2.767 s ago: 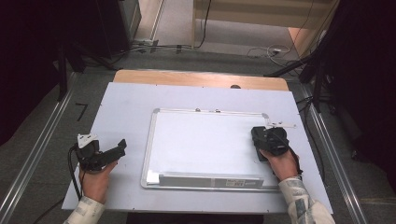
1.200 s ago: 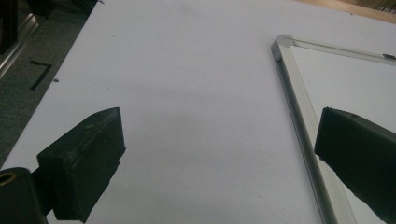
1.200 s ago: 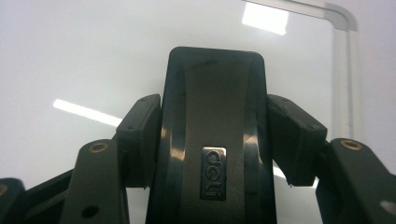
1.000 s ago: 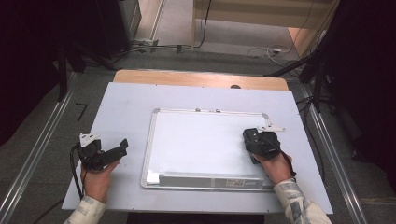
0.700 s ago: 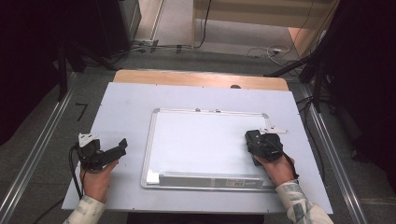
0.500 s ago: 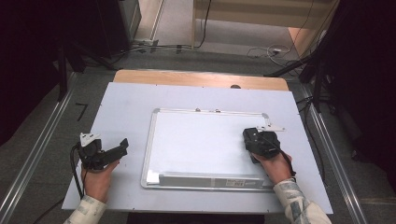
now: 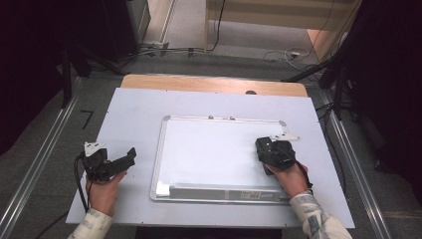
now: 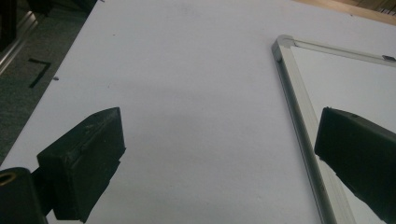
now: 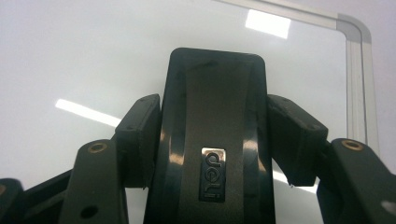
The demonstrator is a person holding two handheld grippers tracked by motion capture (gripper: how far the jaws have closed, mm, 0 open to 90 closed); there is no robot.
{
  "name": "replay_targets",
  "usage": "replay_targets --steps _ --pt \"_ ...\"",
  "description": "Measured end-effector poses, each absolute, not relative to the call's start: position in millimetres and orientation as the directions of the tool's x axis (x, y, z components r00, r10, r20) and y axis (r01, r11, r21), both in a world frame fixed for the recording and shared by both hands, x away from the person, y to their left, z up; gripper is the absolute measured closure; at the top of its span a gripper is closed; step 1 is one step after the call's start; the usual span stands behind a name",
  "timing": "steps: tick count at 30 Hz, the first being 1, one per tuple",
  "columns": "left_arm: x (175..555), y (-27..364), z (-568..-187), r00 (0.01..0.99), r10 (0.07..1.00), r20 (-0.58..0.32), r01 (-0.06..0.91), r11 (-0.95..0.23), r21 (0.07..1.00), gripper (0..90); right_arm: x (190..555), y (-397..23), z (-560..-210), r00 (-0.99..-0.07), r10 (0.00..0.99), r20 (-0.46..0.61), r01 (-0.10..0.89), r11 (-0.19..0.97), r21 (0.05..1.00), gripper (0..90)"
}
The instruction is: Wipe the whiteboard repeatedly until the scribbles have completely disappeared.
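A white whiteboard [image 7: 214,149] with a silver frame lies flat in the middle of the table. My right gripper [image 7: 267,149] rests on the board's right part, shut on a black eraser [image 9: 215,98] with a small metal label. The eraser lies flat against the white surface, near the board's right frame [image 9: 357,84]. My left gripper [image 7: 127,158] rests on the bare tabletop just left of the board. Its jaws stand wide open with nothing between them [image 8: 219,158]. The board's left frame rail [image 8: 299,112] runs close beside one of its jaws.
The pale tabletop [image 7: 134,114] has a wooden strip [image 7: 214,84] along its far edge. Metal rails [image 7: 45,159] run along the floor on both sides. Cables [image 7: 278,52] lie on the floor beyond the table, and dark equipment stands at both far corners.
My right gripper has slid a little to the left over the board with the eraser in it. The left gripper has not moved.
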State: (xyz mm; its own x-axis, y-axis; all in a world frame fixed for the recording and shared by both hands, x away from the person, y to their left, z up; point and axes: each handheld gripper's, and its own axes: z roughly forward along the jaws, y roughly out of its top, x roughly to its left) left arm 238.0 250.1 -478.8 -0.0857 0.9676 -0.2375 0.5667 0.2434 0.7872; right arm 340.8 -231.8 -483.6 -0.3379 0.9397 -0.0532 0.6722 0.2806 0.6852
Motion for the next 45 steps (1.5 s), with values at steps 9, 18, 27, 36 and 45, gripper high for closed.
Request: replay_targets --steps 9,18,27,36,45 --pt "235 255 -480 -0.09 0.965 -0.248 0.564 0.255 0.785 1.9 375 -249 -483 -0.258 0.966 -0.027 0.692 0.204 0.693 36.5" --pt "236 255 -480 -0.097 0.963 -0.25 0.563 0.26 0.784 1.9 378 -267 -482 -0.227 0.974 -0.014 0.71 0.175 0.682 36.7" --pt "237 252 -479 -0.089 0.966 -0.244 0.568 0.25 0.784 1.9 345 -250 -483 -0.306 0.952 -0.018 0.699 0.237 0.675 36.7" --pt "238 252 -479 -0.083 0.967 -0.243 0.568 0.246 0.785 1.9 342 -233 -483 -0.354 0.935 -0.013 0.685 0.269 0.677 36.6" --pt "236 255 -479 -0.091 0.964 -0.249 0.561 0.257 0.787 1.9 360 -246 -482 -0.287 0.958 0.018 0.701 0.197 0.685 36.7"
